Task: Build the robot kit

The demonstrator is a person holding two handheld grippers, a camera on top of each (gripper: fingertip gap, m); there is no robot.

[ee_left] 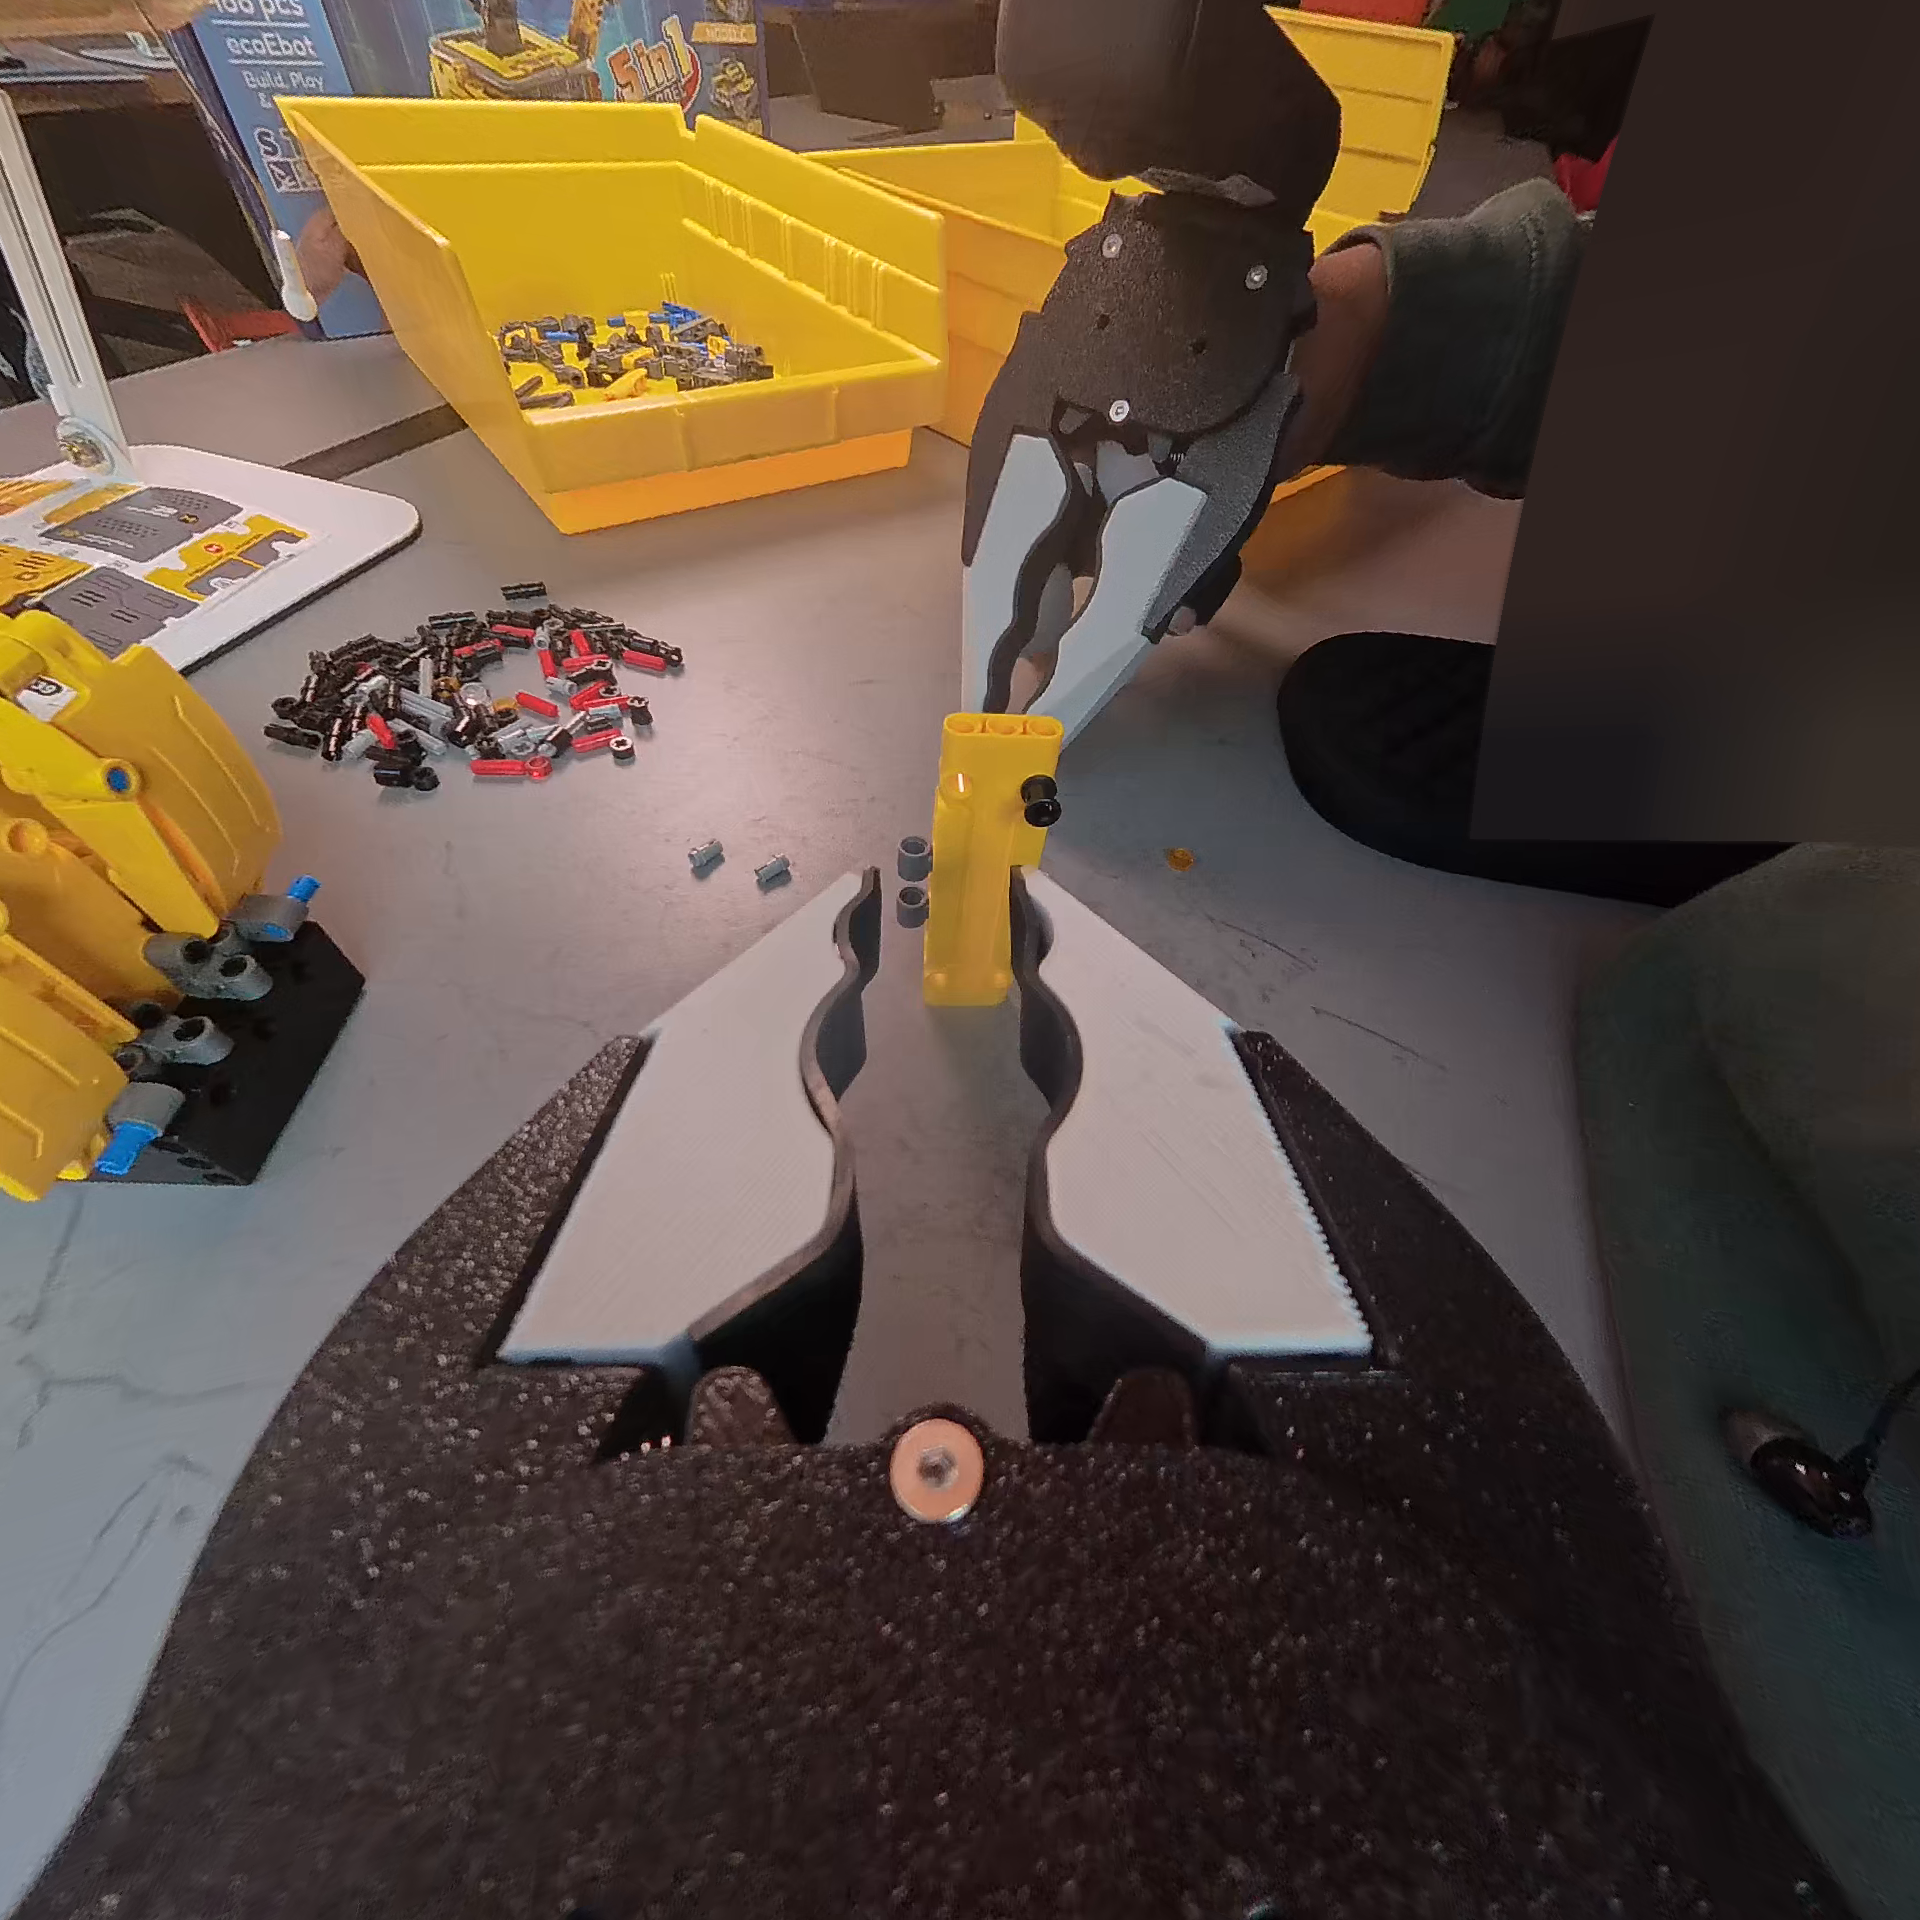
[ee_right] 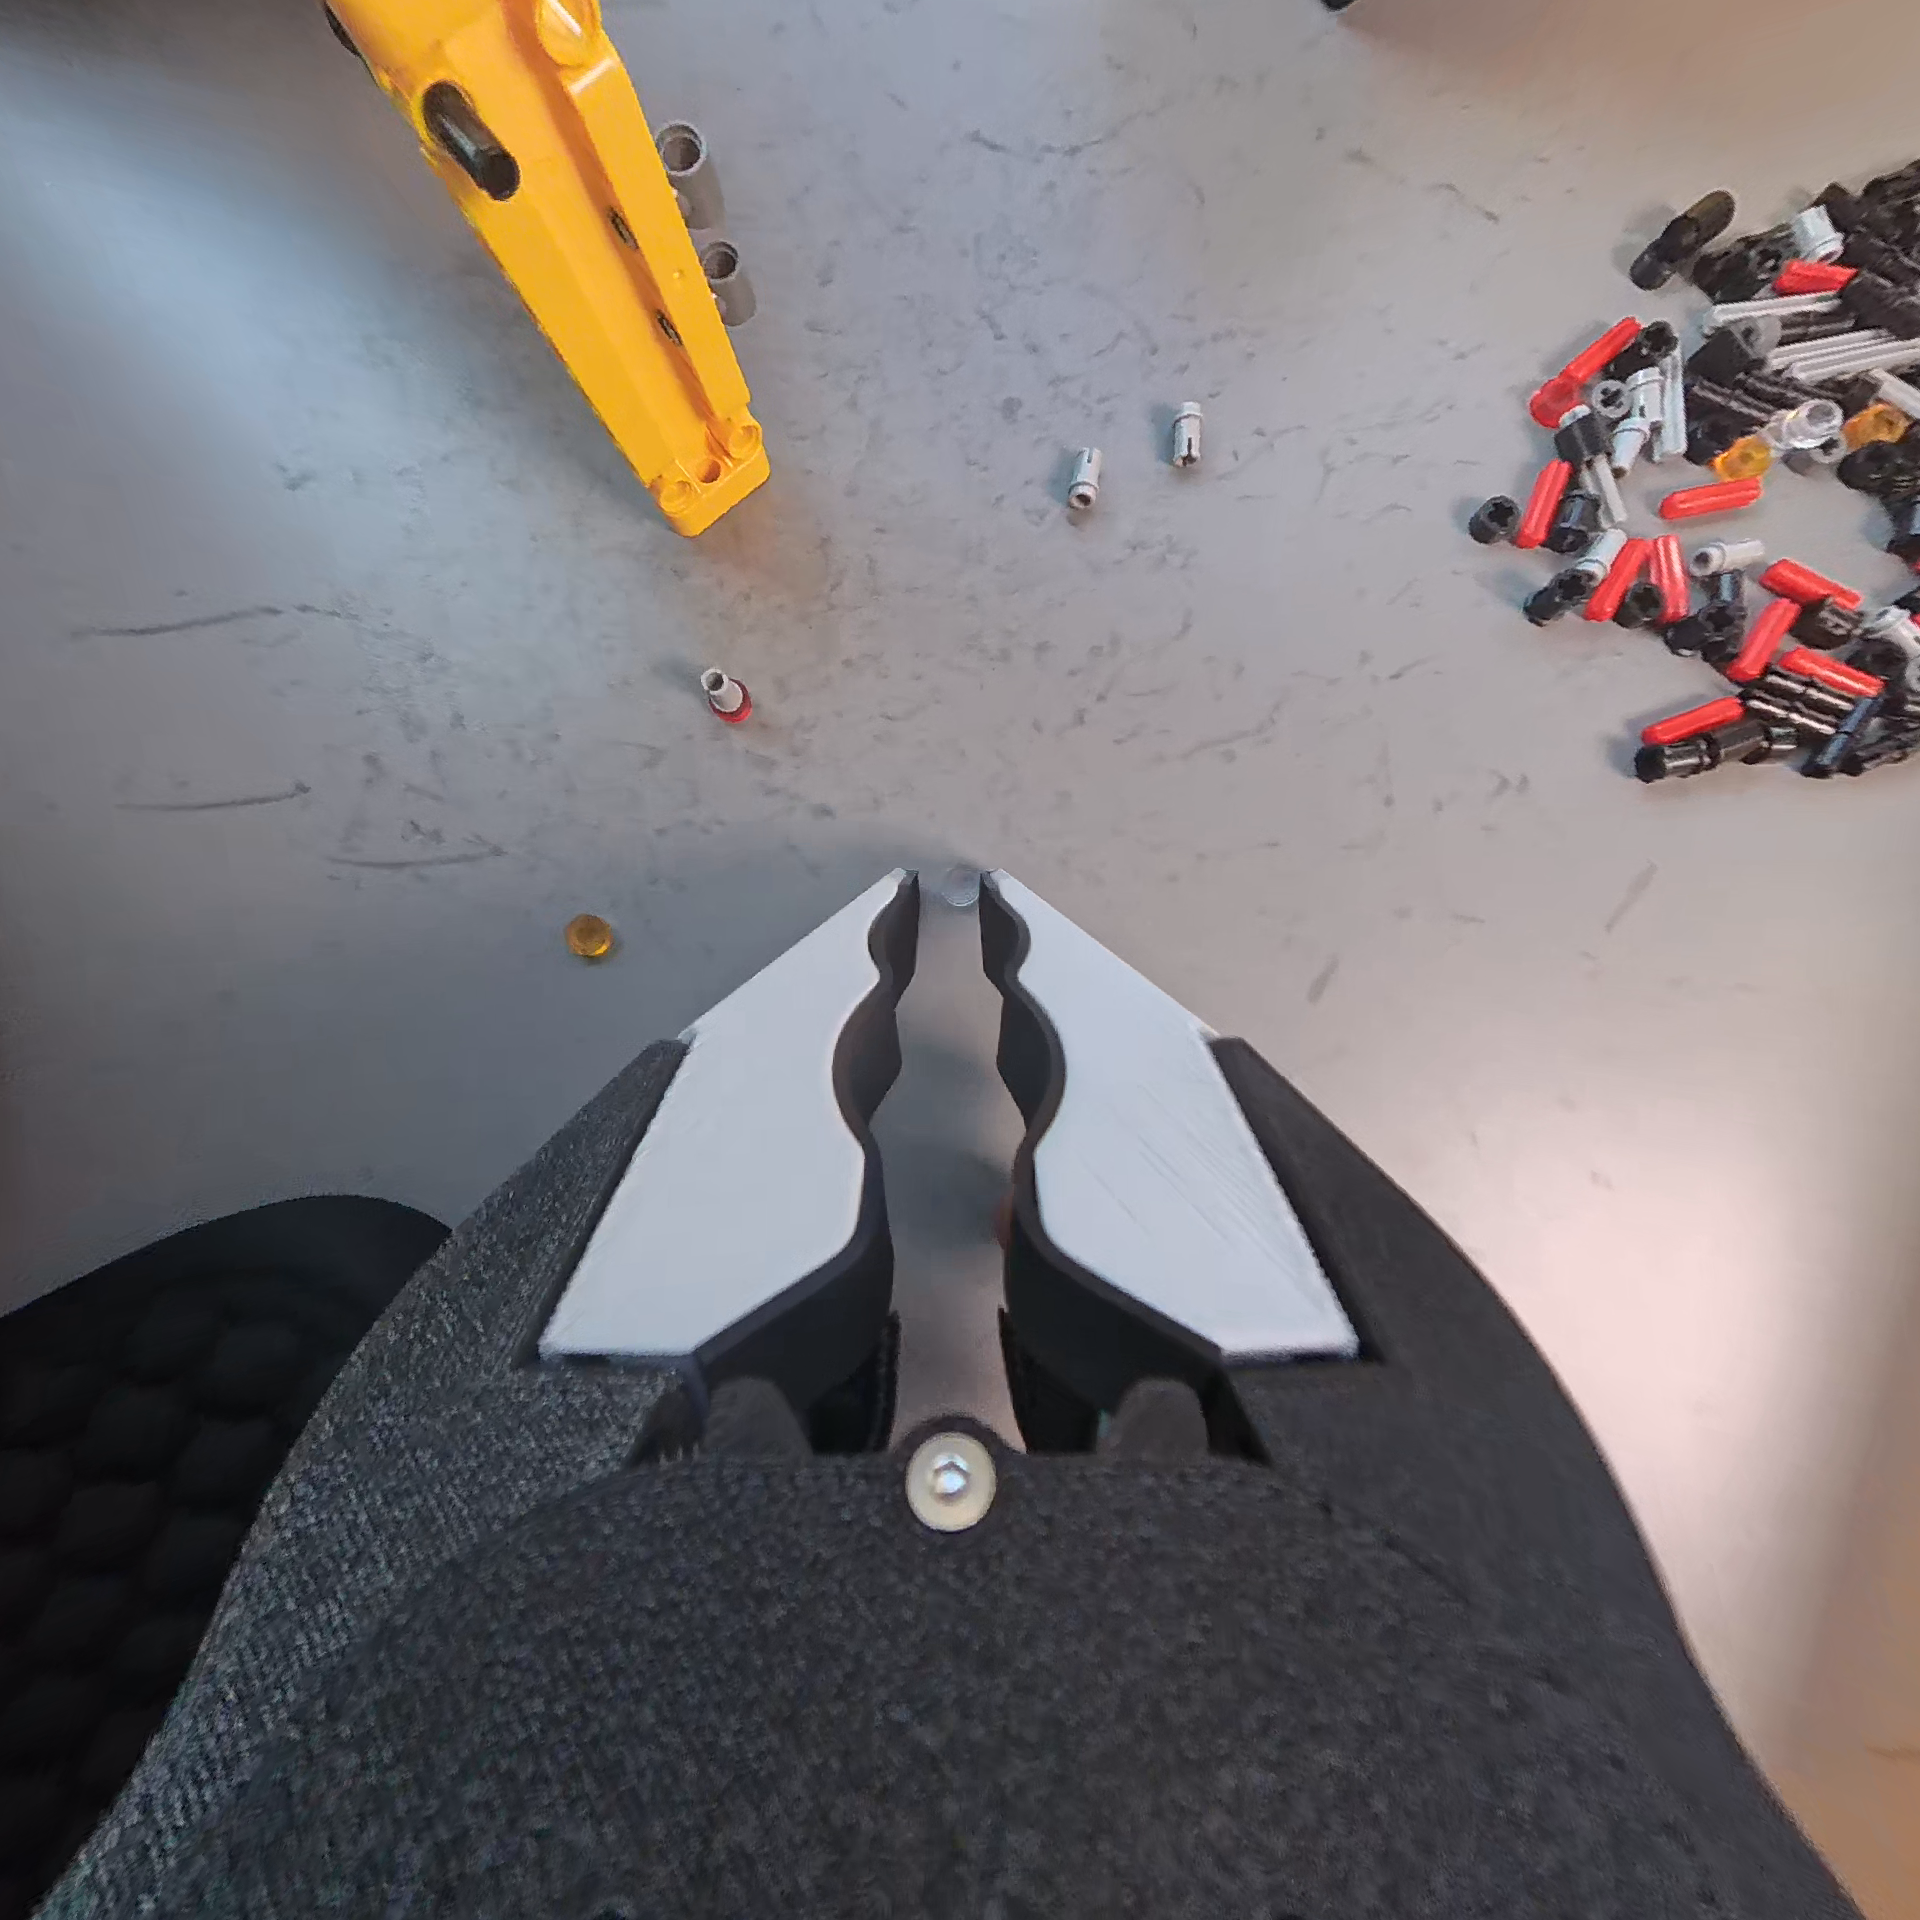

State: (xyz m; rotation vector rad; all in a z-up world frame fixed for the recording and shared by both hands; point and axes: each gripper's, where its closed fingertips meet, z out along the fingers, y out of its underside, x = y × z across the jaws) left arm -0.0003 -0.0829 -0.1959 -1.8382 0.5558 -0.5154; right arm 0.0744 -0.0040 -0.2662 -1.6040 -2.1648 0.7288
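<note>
Left gripper (ee_left: 940,894): fingers spread a little, the upright yellow beam (ee_left: 982,862) standing between the tips, against the right-hand finger; whether both fingers press it I cannot tell. Held so, the beam's side holes face outward.
Yellow beam: long building-set piece with a black pin (ee_left: 1037,802) in a hole near its top and two grey bushes (ee_left: 912,878) on its far side; its lower end is near or on the table.
Right gripper (ee_right: 949,885): pointed down at the table, fingers nearly together, a small pale round piece (ee_right: 956,885) between the tips; gripped or only straddled, I cannot tell.
Nearby: two light grey pins (ee_right: 1132,457), a grey-and-red pin (ee_right: 725,694), an amber stud (ee_right: 589,935).
Surface: scuffed grey table (ee_right: 1039,675) with a pile of black, red and grey connectors (ee_left: 473,686).
Room: yellow parts bins (ee_left: 623,312), a part-built yellow model (ee_left: 104,883), a sticker sheet (ee_left: 156,551), a printed box behind.
</note>
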